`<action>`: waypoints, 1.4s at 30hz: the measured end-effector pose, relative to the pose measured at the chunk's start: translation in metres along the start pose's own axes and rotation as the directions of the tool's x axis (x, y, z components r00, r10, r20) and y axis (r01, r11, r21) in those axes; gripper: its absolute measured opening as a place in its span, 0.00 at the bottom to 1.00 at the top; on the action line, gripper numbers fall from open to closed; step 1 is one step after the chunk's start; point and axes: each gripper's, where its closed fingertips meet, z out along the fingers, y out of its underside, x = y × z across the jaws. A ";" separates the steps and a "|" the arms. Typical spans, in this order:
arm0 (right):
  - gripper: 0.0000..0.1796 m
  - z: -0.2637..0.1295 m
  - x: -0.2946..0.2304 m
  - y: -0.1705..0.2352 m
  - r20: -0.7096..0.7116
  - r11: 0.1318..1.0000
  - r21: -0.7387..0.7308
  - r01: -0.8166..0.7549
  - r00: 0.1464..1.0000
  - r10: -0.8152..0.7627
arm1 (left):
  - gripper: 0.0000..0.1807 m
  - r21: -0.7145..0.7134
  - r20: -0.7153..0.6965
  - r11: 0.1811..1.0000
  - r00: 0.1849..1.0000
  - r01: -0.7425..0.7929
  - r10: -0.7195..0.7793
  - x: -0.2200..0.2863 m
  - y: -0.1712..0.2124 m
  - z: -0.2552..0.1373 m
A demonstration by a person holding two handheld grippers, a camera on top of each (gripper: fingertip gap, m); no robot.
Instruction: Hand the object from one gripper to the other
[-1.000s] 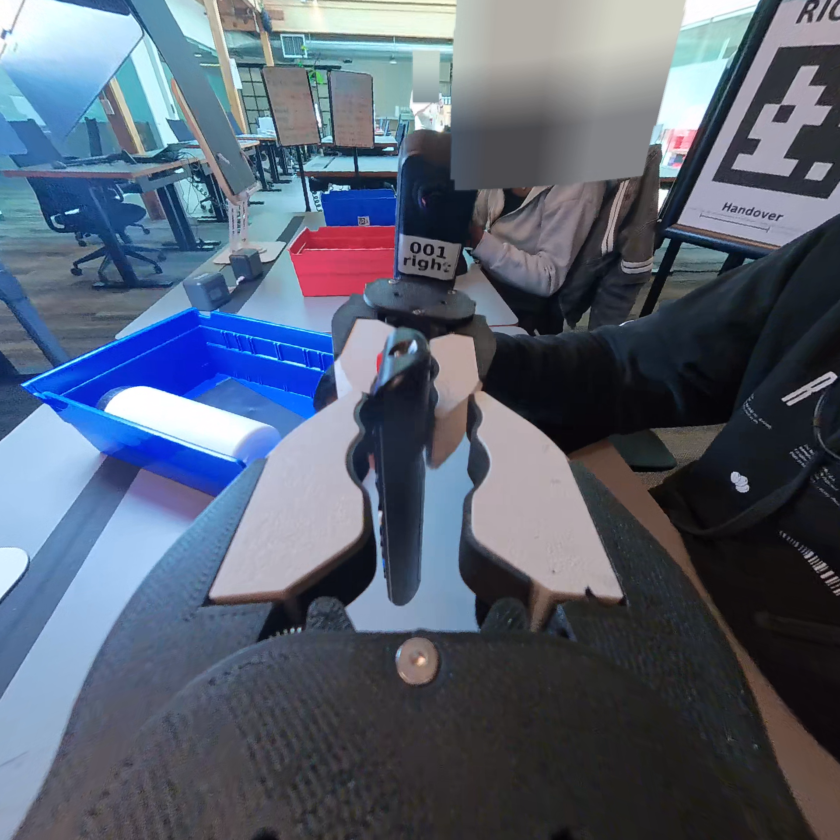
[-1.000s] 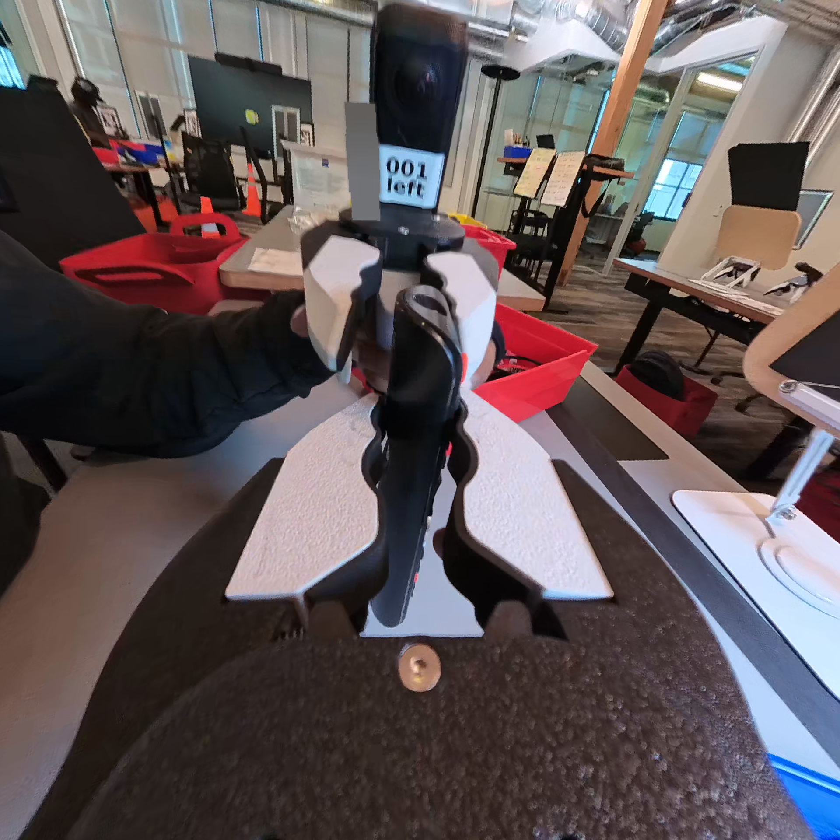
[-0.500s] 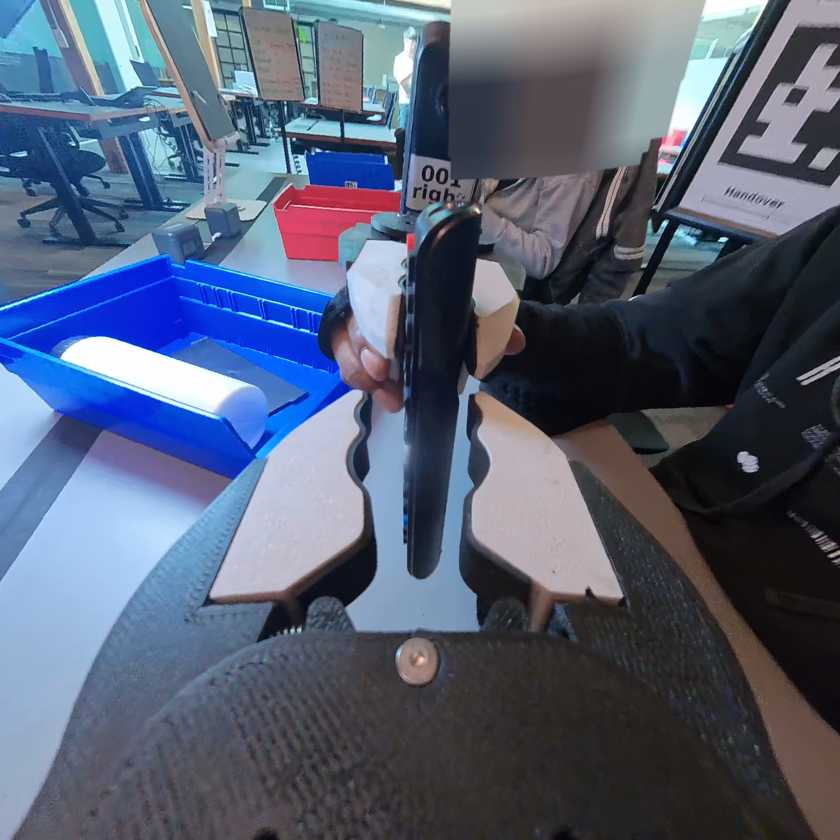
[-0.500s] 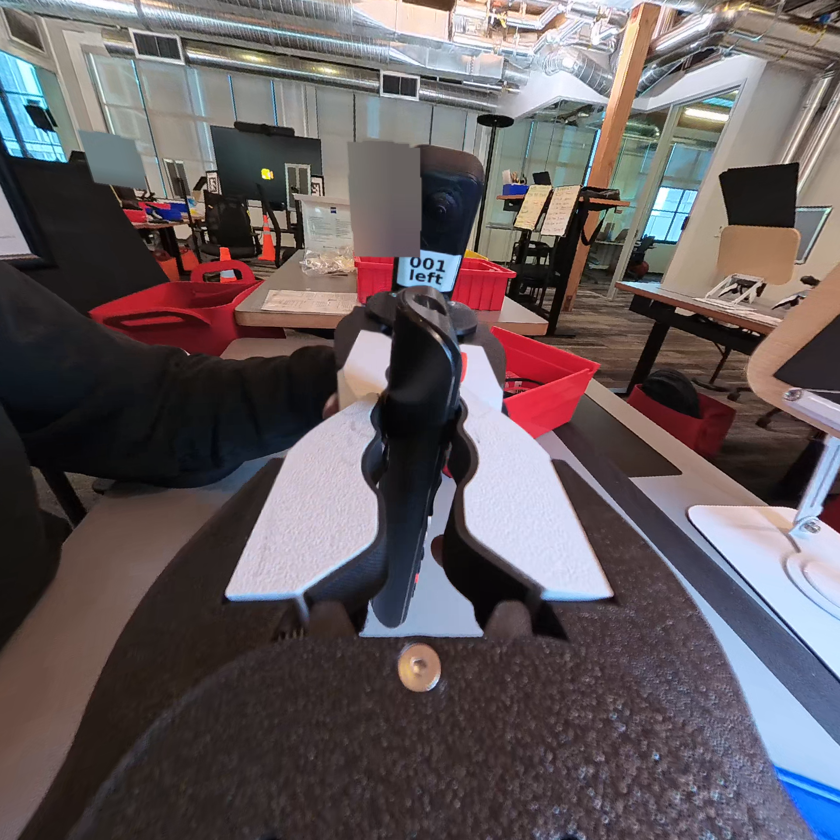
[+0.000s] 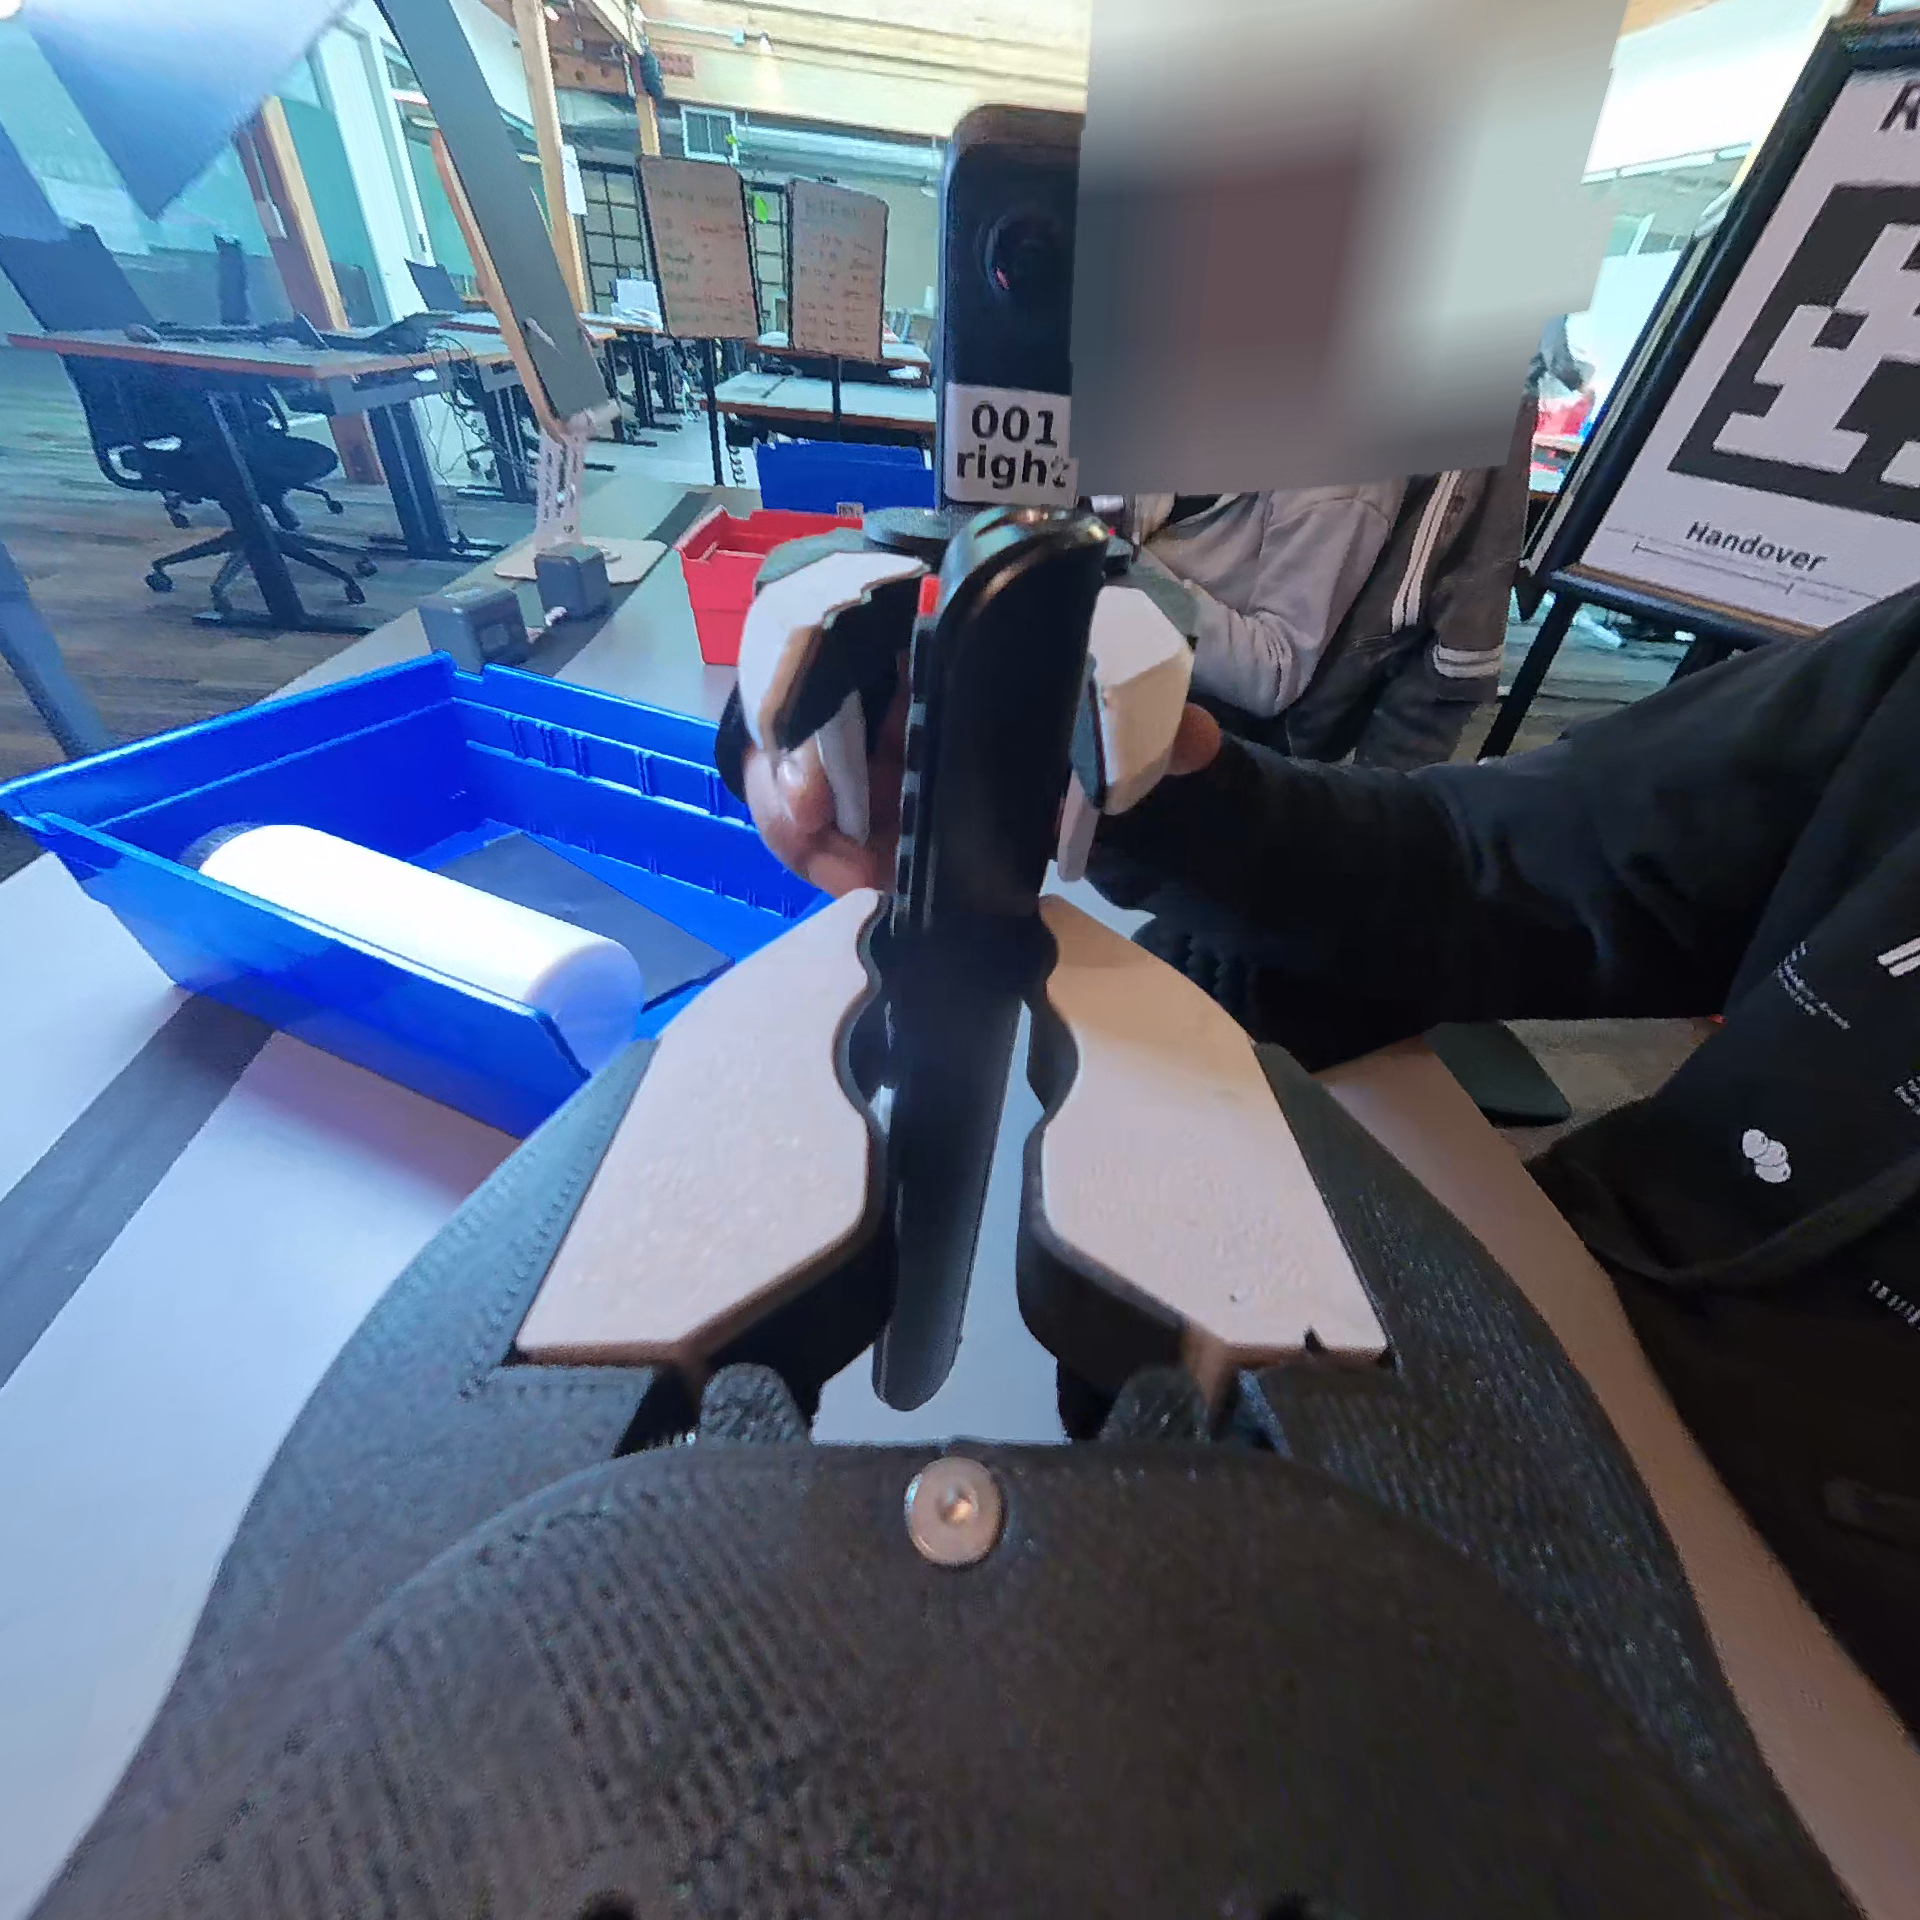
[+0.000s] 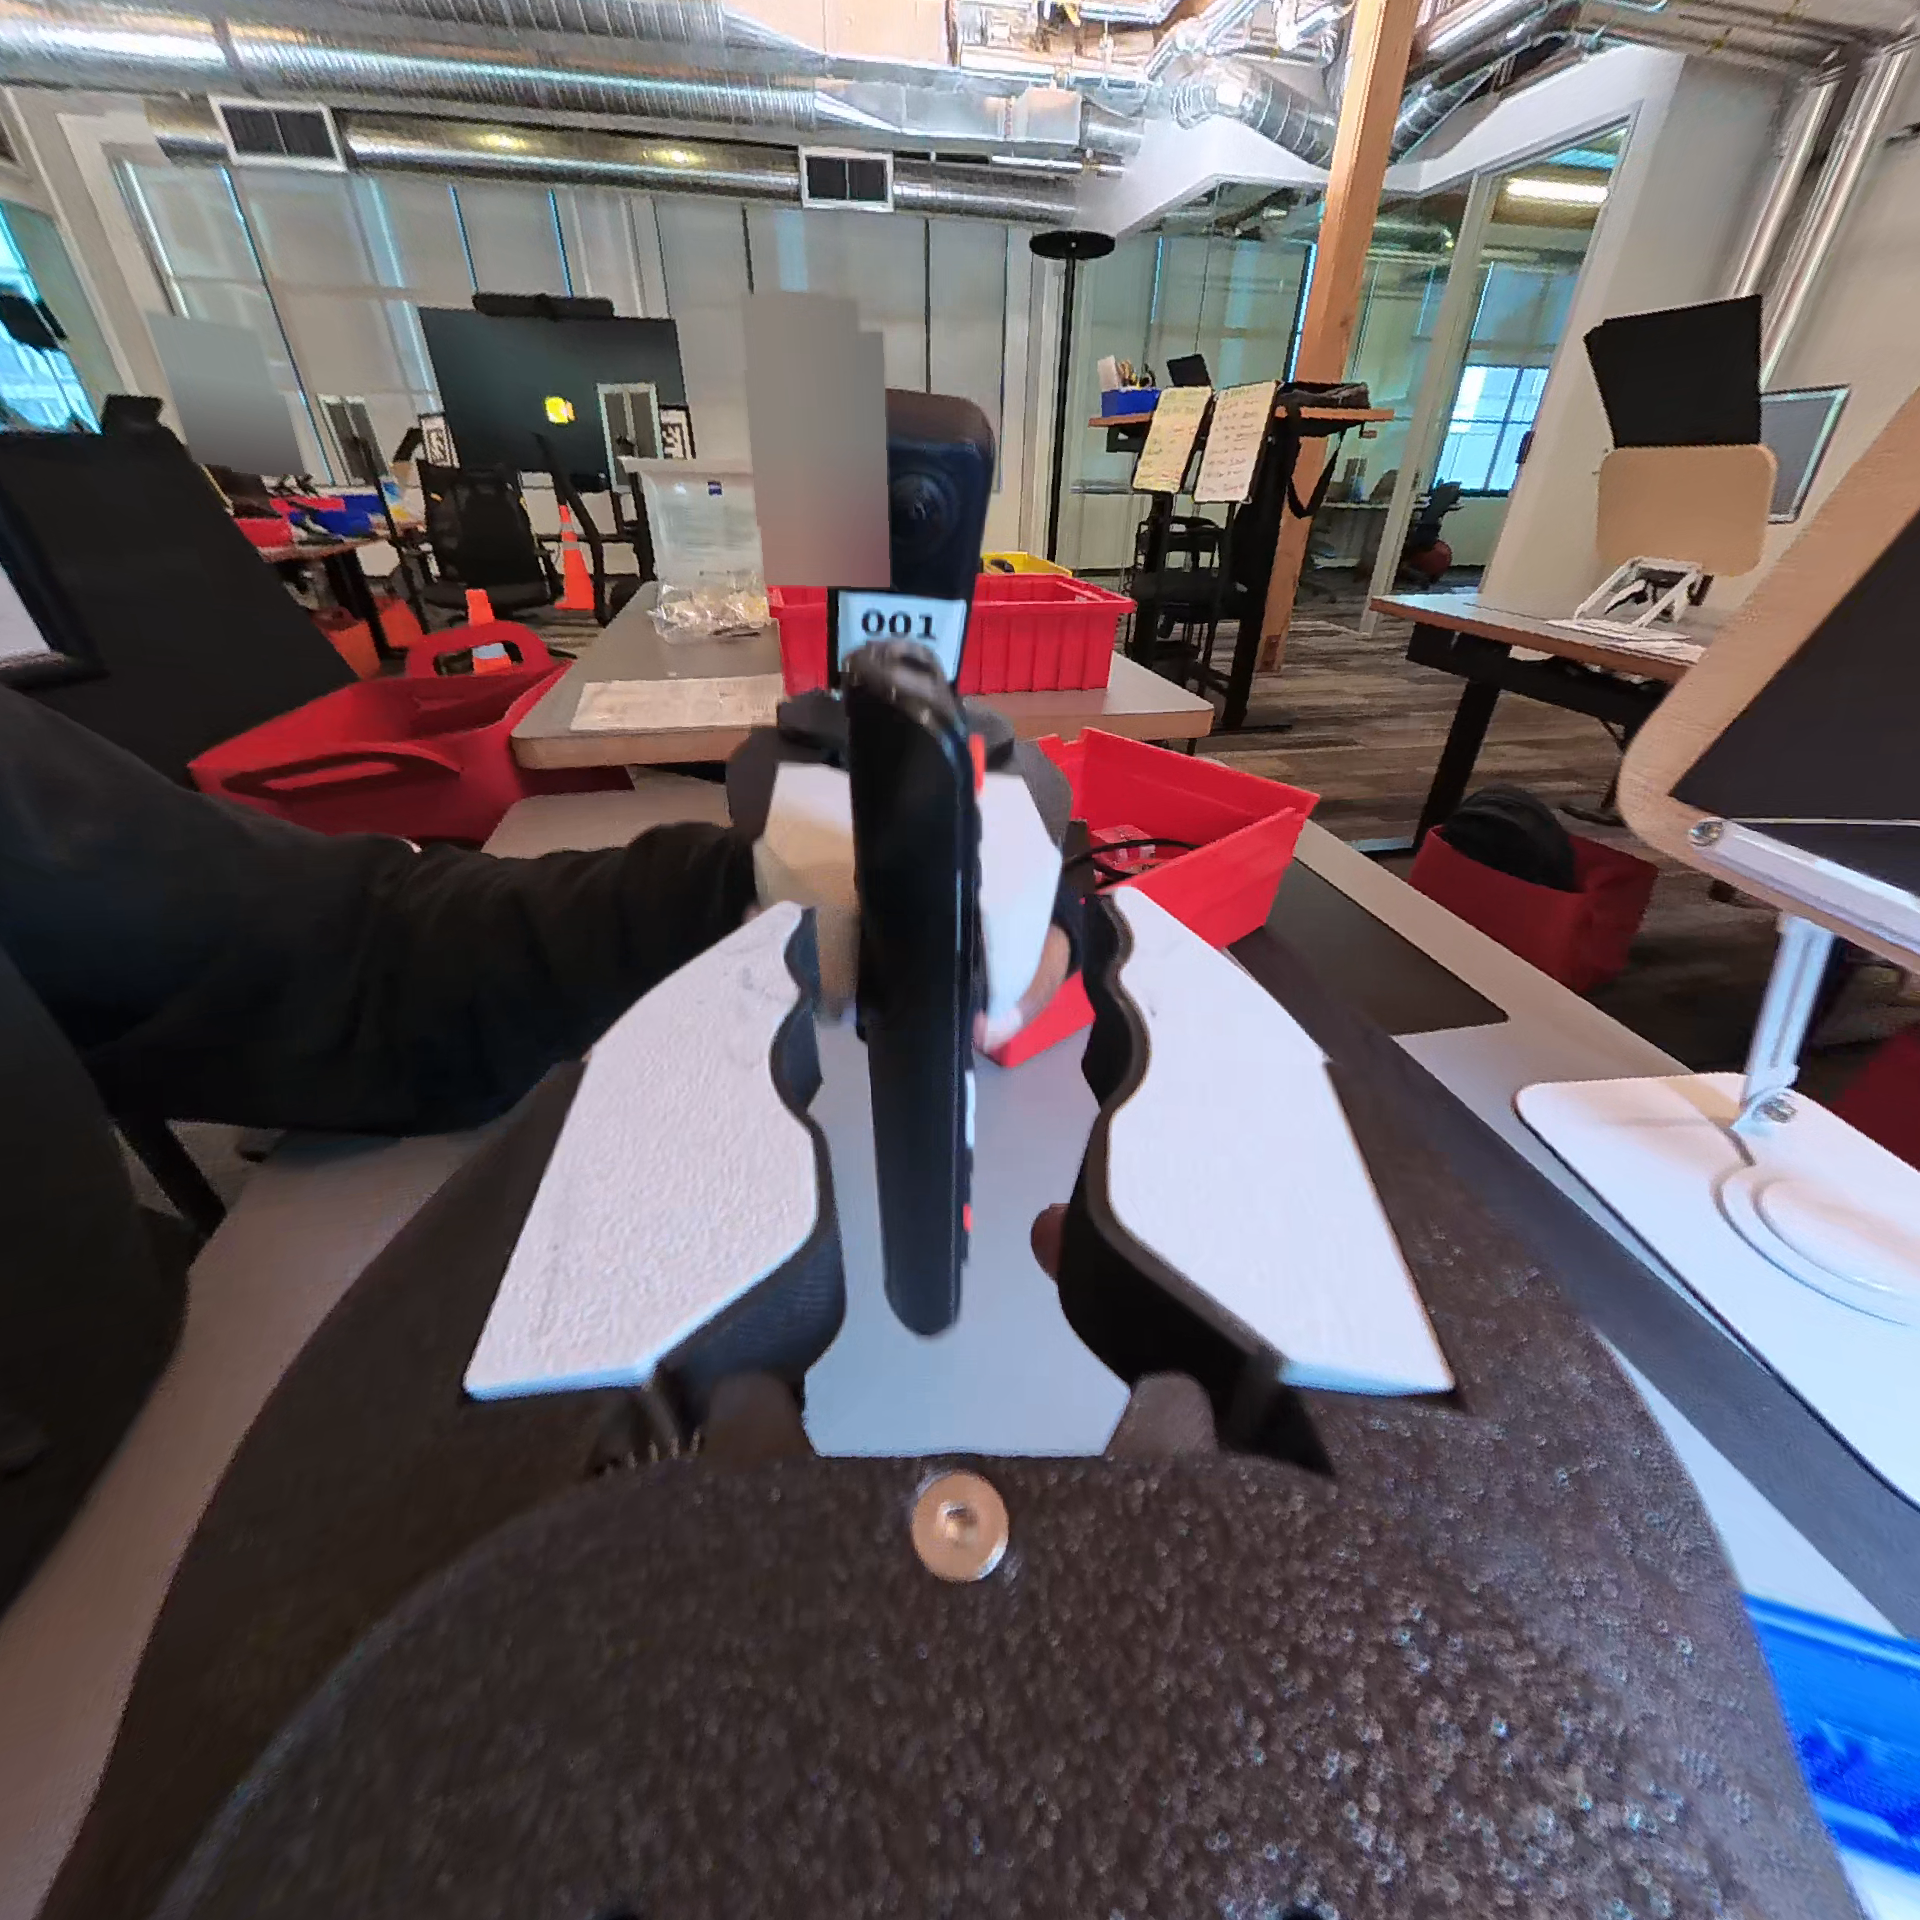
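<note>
Judging from how things lie above the grey tabletop (image 5: 156, 1247), the step in hand seems to be the release at the end of the handover. To do it well, the giving side should draw straight back along the object's length without brushing it. The receiving side should stay quiet and keep its squeeze even, because the thing is long and is held near one end, so it could swing or slip. The blue bin (image 5: 312, 977) with a white roll (image 5: 416, 914) inside sits to the left, close by, and the hand should not drift toward it.

The left hand-held gripper (image 5: 961, 935) is narrow. Its two fingers press on both flat sides of the slim black object (image 5: 977, 779), which stands on edge in the air between the two tools. I judge this grip to carry all the weight.

The right hand-held gripper (image 6: 956, 925) is wide. In its own view a clear gap shows on each side of the object, and its fingers (image 6: 665, 1164) do not touch it.
</note>
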 end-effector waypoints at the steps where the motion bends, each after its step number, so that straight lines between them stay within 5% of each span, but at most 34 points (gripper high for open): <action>1: 0.26 -0.003 0.002 0.005 -0.001 1.000 -0.022 0.012 1.000 -0.012 | 0.12 0.019 0.005 1.000 1.000 0.009 -0.009 -0.001 -0.004 -0.002; 8: 0.21 0.025 -0.006 0.044 0.045 0.991 -0.136 -0.015 0.999 0.021 | 0.13 0.074 0.020 0.997 0.999 0.024 -0.026 -0.003 -0.013 -0.005; 14: 0.14 0.027 -0.009 0.036 0.052 0.997 -0.069 -0.038 0.998 0.042 | 0.13 0.089 0.036 0.996 0.999 0.013 -0.016 0.000 -0.019 -0.003; 22: 0.14 0.020 -0.004 0.028 0.040 0.999 -0.031 -0.039 0.998 0.040 | 0.26 0.059 -0.033 0.998 0.999 0.025 -0.023 0.003 -0.014 -0.018; 28: 0.14 0.019 -0.003 0.024 0.028 0.999 -0.007 -0.037 0.999 0.037 | 0.23 -0.049 -0.026 0.999 1.000 0.015 -0.016 -0.002 0.016 0.002; 33: 0.14 0.020 -0.005 0.021 0.035 0.999 0.005 -0.049 0.998 0.049 | 0.14 -0.023 0.009 1.000 1.000 -0.009 0.009 -0.003 0.015 0.009; 42: 0.20 0.007 -0.001 0.004 0.020 0.998 0.028 -0.047 0.999 0.047 | 0.14 0.024 0.016 1.000 1.000 -0.007 0.006 -0.006 0.006 0.006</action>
